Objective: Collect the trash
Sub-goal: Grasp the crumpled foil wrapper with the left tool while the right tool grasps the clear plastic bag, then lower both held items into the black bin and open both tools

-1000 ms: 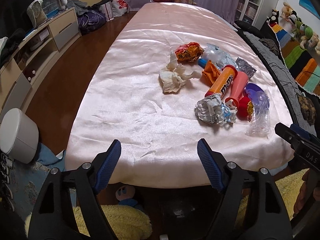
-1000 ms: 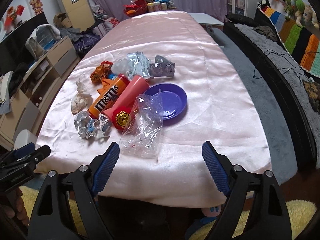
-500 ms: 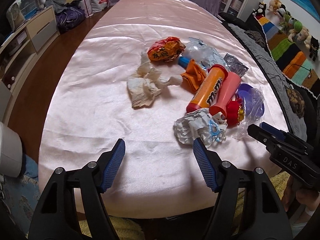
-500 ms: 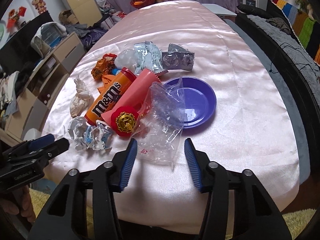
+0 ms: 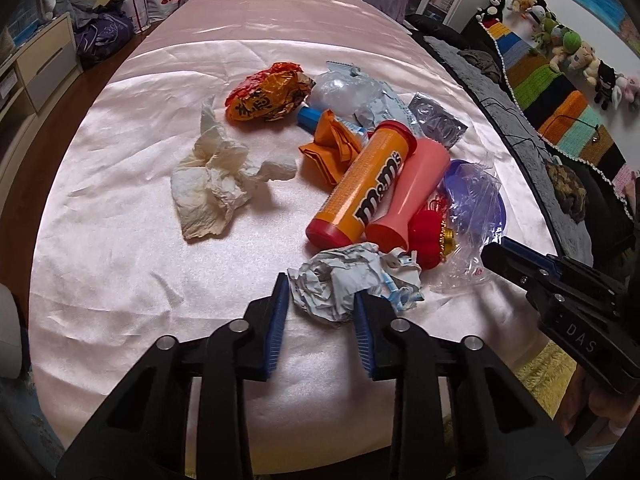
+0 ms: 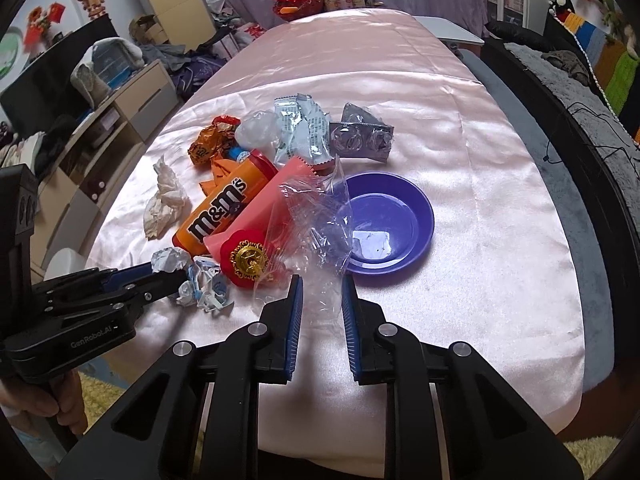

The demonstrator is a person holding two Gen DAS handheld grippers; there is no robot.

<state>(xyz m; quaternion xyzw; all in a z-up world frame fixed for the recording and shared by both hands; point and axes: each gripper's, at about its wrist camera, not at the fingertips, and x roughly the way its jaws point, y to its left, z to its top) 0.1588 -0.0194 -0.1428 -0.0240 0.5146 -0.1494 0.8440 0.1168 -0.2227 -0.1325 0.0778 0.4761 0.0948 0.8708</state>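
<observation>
Looking along my left gripper (image 5: 322,294), I see its jaws, which have just been closing, pinching the paper ball (image 5: 340,280) lying just in front of the M&M's tube (image 5: 362,186). A tissue (image 5: 212,184) sits left of the tube, an orange wrapper (image 5: 268,98) behind it; my right gripper (image 5: 516,258) enters from the right.

Along my right gripper (image 6: 322,300), the jaws have just been closing too, and now squeeze the clear bag (image 6: 316,236) right of the tube (image 6: 224,206). Only this view shows the purple plate (image 6: 404,216) whole, beyond the bag.
</observation>
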